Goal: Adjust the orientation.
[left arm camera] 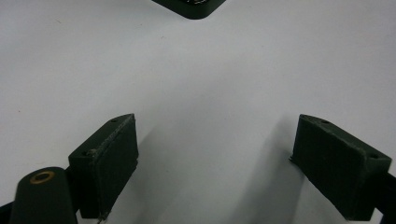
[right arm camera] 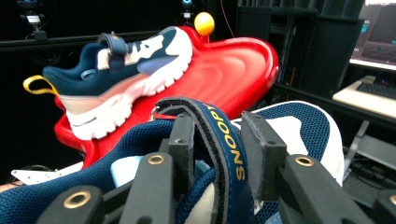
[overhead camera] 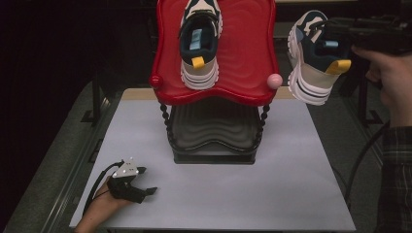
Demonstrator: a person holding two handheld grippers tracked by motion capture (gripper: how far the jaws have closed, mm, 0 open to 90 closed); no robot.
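Now our right gripper has its jaws clamped on the second shoe's strap, aloft beside the red tray; next we set it beside its mate. Left gripper rests, jaws apart.

The red shelf right of the shoe is free.

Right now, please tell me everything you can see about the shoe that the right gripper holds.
The held shoe is a navy sneaker with white and beige panels, a thick white ridged sole and a yellow heel loop. Its navy strap reads SNOOPY in yellow, and the right gripper is shut on it. The shoe hangs in the air, sole tilted toward the red tray, beside its right edge and apart from it.
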